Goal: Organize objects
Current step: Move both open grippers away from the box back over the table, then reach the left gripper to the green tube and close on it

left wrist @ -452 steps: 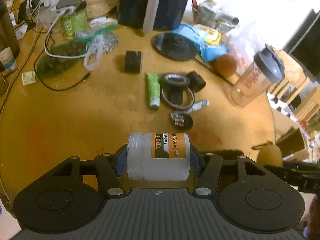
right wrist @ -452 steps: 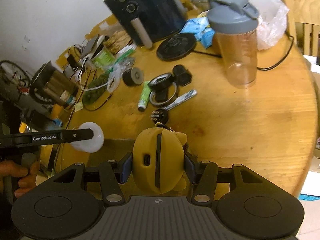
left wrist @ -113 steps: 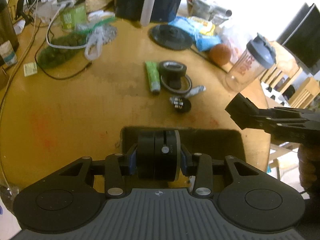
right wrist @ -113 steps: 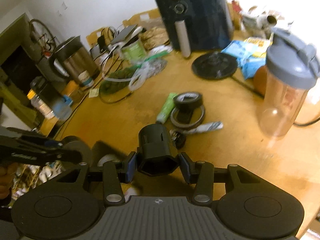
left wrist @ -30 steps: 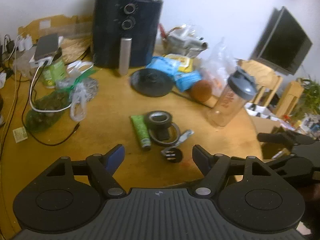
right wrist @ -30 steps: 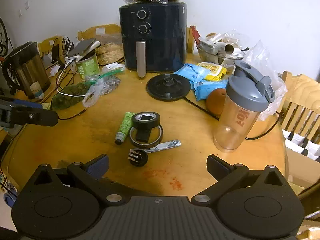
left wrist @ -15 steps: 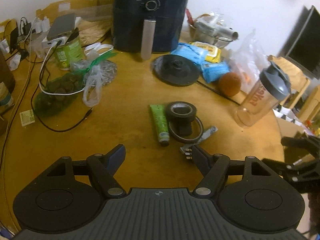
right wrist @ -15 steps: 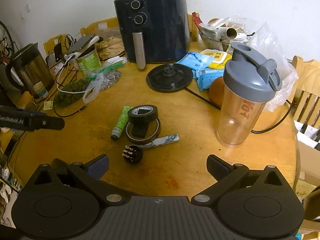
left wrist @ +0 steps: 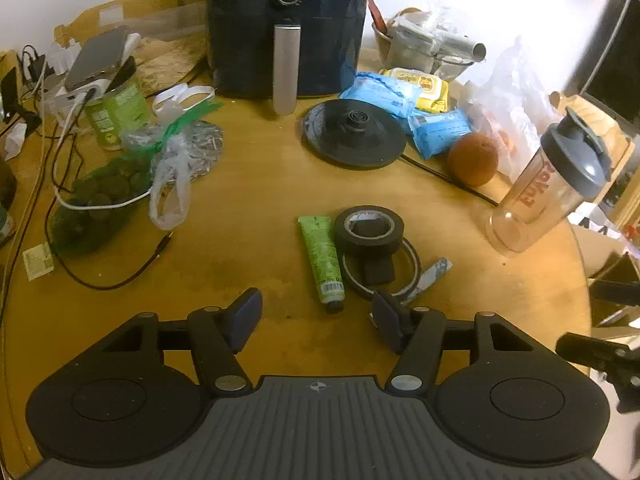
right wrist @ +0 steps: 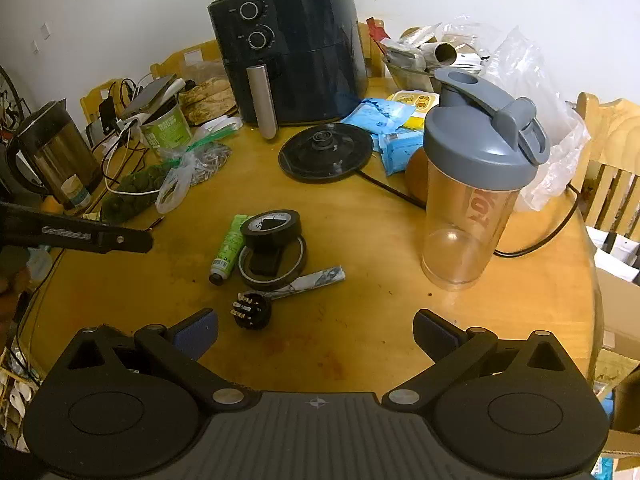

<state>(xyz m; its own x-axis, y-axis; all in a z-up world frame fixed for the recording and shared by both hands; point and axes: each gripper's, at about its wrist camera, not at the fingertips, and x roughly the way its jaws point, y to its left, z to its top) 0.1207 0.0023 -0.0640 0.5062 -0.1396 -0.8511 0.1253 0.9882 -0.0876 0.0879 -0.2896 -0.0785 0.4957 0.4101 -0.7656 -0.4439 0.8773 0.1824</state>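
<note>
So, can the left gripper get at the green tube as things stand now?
Probably yes. The left gripper has its jaws open and empty, and the green tube lies just ahead on bare table, only the black tape roll beside it.

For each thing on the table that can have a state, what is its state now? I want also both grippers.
left gripper: open, holding nothing.
right gripper: open, holding nothing.
green tube: lying flat, cap on.
black tape roll: resting tilted on the thin ring.
shaker bottle: upright, empty, flip cap shut.
kettle base: bare, no kettle on it.
black plug: prongs facing up.
</note>
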